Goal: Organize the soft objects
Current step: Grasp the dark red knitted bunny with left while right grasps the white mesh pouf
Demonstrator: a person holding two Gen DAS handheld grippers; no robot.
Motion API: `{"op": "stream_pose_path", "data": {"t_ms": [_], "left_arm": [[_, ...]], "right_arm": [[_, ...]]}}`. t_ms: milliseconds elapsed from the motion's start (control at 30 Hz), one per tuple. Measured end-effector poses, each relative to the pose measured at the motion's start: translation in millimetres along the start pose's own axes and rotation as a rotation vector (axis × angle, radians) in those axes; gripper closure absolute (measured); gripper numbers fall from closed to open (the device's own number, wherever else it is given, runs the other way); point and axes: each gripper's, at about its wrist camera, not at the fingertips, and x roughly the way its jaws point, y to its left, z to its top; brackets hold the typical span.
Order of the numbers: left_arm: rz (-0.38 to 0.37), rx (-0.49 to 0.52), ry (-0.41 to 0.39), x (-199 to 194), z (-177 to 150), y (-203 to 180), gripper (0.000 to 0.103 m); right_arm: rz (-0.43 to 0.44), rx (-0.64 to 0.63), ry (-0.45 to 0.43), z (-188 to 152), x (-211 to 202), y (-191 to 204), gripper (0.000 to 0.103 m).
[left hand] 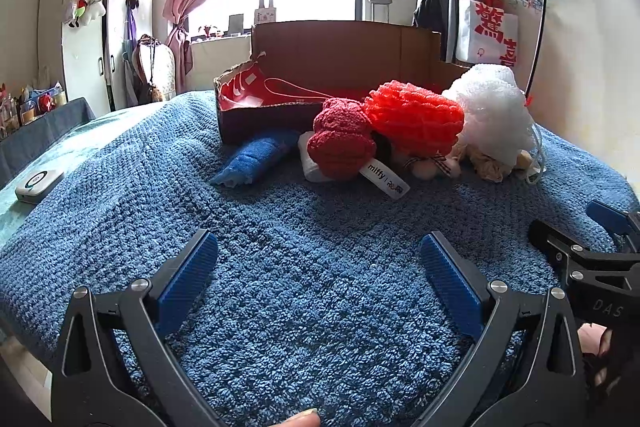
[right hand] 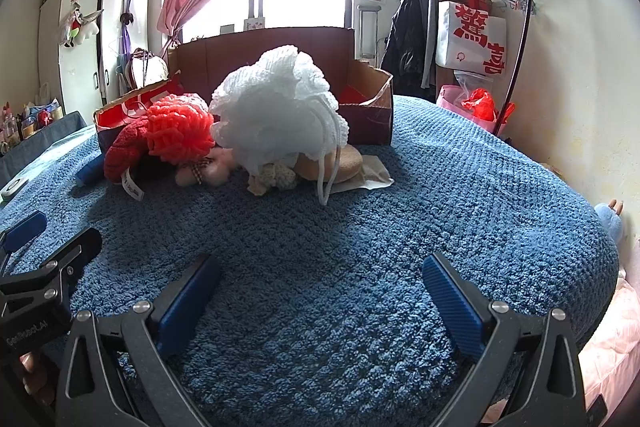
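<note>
**Both tools poised, nothing picked up yet**

I'd judge this to be the very start: the soft things lie heaped on the bed (left hand: 280, 267), and neither tool has touched one. The left tool (left hand: 318, 255) hangs low over the blue blanket with its jaws spread wide and nothing between them. The right tool (right hand: 320, 277) is the same, released and empty, beside its partner.

The pile sits toward twelve o'clock from both tools, well apart from them, pressed up against the open cardboard box (left hand: 348, 55). From the left tool's view, a rolled blue towel (left hand: 252, 157) lies at about eleven o'clock, then a dark red knitted toy (left hand: 342, 141) with a Miffy tag, an orange-red fluffy ball (left hand: 414, 121) leaning on it, and a white mesh pouf (right hand: 280, 103) at one o'clock. The right view also shows a tan round cushion (right hand: 332, 163) tucked under the pouf.

The box looks like the destination, though that is my guess. The next move calls for a reach forward to one item at the pile's edge; the towel lies freest for the left tool, while the pouf's dangling cord could snag its neighbours.
</note>
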Motion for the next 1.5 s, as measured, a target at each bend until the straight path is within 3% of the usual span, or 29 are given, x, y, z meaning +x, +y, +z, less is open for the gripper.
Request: {"op": "stream_pose_path", "data": {"t_ms": [333, 600, 767, 1133, 1267, 1333, 1400, 1467, 1500], "left_arm": [[-0.025, 0.022, -0.043, 0, 39, -2, 0.0], [-0.03, 0.013, -0.033, 12, 70, 5, 0.0], [-0.05, 0.032, 0.013, 27, 87, 9, 0.0], [-0.086, 0.121, 0.114, 57, 91, 2, 0.004], [-0.109, 0.148, 0.145, 66, 89, -3, 0.013], [-0.129, 0.153, 0.174, 71, 88, -5, 0.027], [-0.158, 0.156, 0.201, 76, 88, -6, 0.049], [-0.197, 0.157, 0.227, 80, 86, -8, 0.061], [-0.221, 0.156, 0.233, 79, 86, -9, 0.061]], "right_arm": [[0.014, 0.02, -0.037, 39, 3, -4, 0.0], [0.051, 0.013, -0.036, 71, 12, -4, 0.0], [0.093, 0.023, 0.003, 86, 25, -7, 0.0], [0.22, 0.015, 0.099, 107, 59, -6, 0.0], [0.264, 0.003, 0.107, 110, 64, -1, 0.0], [0.295, 0.009, 0.125, 109, 69, 0, 0.002], [0.33, 0.018, 0.146, 109, 76, 0, 0.017], [0.386, 0.046, 0.165, 107, 81, -2, 0.027], [0.409, 0.06, 0.169, 107, 82, -3, 0.033]]}}
